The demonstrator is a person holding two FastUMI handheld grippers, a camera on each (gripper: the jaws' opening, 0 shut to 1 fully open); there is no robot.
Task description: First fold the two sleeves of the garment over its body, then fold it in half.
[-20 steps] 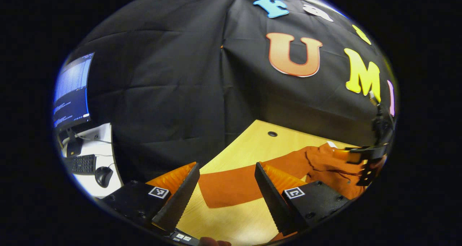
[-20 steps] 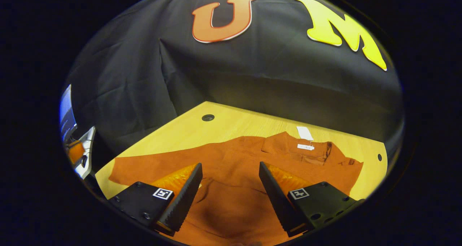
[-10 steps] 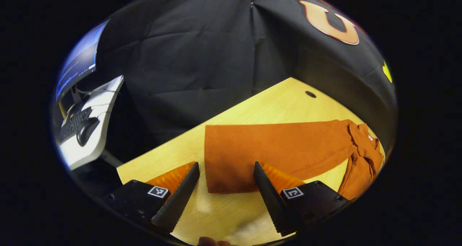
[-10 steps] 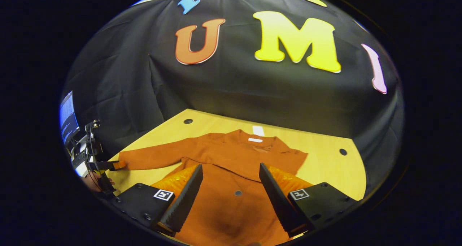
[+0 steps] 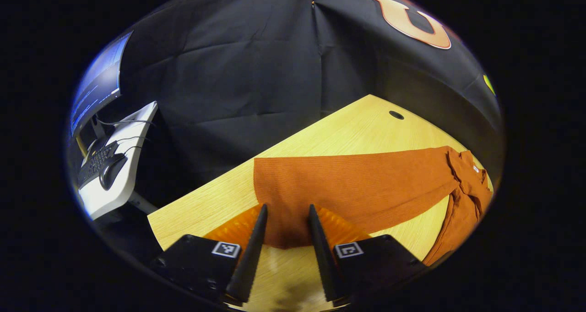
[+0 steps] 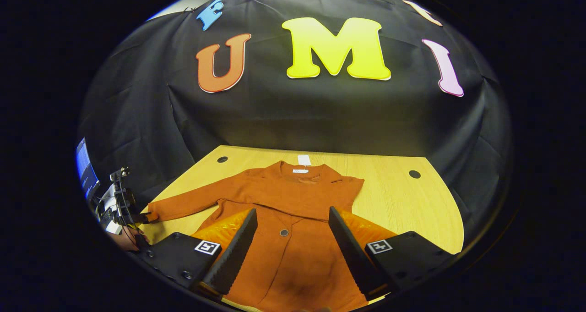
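A rust-orange buttoned garment lies flat on the wooden table, collar toward the wall, with a white tag at the neck. One long sleeve stretches out sideways to the table's left edge. My left gripper sits at the sleeve's cuff, fingers narrowed to either side of the cuff end with a gap still between them. In the right gripper view the left gripper is at the sleeve's tip, a hand behind it. My right gripper hovers open over the garment's lower body.
A side desk with a monitor, keyboard and mouse stands beyond the table's left edge. Two cable holes sit near the table's back edge. Bare wood lies behind the sleeve and to the garment's right.
My left gripper moved onto the cuff and its fingers drew closer together. My right gripper pulled back from the garment, bringing more of it into view.
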